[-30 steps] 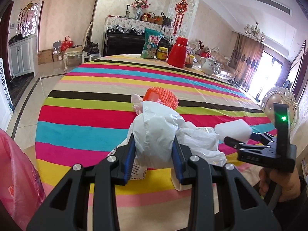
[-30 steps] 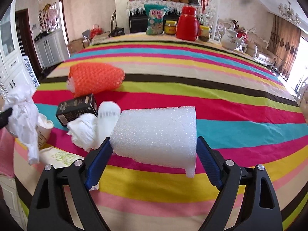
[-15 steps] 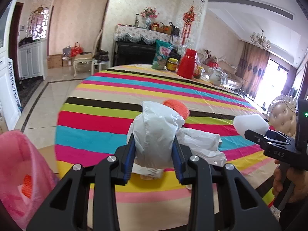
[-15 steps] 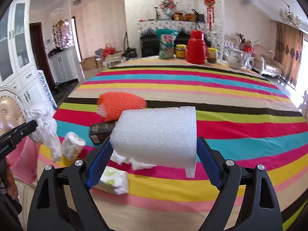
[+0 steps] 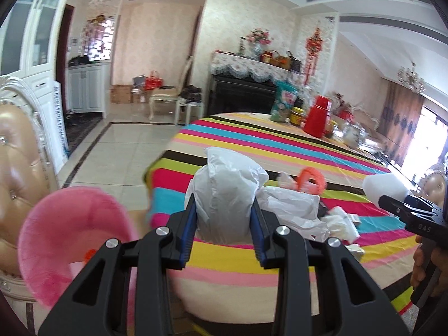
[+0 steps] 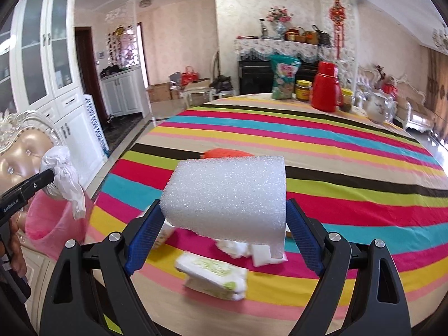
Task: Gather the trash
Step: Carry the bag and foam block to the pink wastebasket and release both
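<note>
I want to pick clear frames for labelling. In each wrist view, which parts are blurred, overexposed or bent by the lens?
Left wrist view: the pink bin and chair at left are smeared by motion, the window at far right is blown out, the held white plastic bag is sharp. Right wrist view: the white foam block is crisp, the tissue pack below is blurred, and cabinet lines bow at the edges.

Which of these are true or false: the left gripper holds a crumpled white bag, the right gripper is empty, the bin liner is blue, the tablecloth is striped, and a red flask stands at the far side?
1. The left gripper holds a crumpled white plastic bag. True.
2. The right gripper is empty. False: it clamps a white foam block.
3. The bin liner is blue. False: the bin is lined in pink.
4. The tablecloth is striped. True.
5. A red flask stands at the far side. True.
</note>
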`<state>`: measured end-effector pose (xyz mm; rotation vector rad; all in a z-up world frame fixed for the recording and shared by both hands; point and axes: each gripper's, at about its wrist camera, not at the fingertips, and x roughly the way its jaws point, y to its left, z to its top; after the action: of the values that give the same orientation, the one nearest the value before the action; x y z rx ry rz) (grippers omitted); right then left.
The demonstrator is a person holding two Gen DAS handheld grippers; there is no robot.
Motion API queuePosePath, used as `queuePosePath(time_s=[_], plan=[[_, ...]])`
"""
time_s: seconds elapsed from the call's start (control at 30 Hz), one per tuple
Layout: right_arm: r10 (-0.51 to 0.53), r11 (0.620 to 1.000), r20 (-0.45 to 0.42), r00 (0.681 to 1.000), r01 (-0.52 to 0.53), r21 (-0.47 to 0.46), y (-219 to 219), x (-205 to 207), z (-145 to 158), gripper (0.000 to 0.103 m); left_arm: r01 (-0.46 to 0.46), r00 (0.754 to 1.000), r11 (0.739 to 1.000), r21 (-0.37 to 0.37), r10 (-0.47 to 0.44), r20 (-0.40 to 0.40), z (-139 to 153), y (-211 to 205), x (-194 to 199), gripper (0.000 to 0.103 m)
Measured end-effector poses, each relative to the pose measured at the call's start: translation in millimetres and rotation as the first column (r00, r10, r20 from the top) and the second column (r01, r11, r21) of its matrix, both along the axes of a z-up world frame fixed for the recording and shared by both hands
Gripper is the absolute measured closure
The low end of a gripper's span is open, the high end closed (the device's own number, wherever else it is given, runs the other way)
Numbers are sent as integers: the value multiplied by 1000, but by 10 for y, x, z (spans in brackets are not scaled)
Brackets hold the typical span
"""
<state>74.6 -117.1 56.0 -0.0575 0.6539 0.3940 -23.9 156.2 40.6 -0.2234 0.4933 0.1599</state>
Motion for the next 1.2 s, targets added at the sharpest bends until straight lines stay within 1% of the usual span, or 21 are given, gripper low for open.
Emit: queuePosePath(time_s=[0.2, 0.3, 0.5, 0.73, 0.83, 1.2], plan=[[91, 996, 10, 996, -91, -2, 426, -58, 50, 21, -107, 994, 994, 19, 107, 7, 71, 388, -281, 69], [140, 990, 8, 990, -140, 4, 659, -83, 67, 21, -170, 985, 985, 34, 170, 9, 99, 595, -452, 69], [235, 972, -3, 972, -234, 18, 1126, -118, 73, 21, -260, 965, 964, 45, 261, -6, 93, 908, -736, 69], [347, 938, -12, 938, -347, 21, 1703, -263, 63, 21, -330, 943, 942, 51, 332, -20, 37, 1165, -945, 69], [396, 918, -24, 918, -395, 29, 1966, -311, 42, 21, -354, 935, 934, 53, 355, -23, 9, 1263, -1027, 69], [509, 861, -39, 860, -508, 31, 2650, -436, 26, 21, -411, 910, 911, 45, 412, -37, -75, 1551, -1207, 69]])
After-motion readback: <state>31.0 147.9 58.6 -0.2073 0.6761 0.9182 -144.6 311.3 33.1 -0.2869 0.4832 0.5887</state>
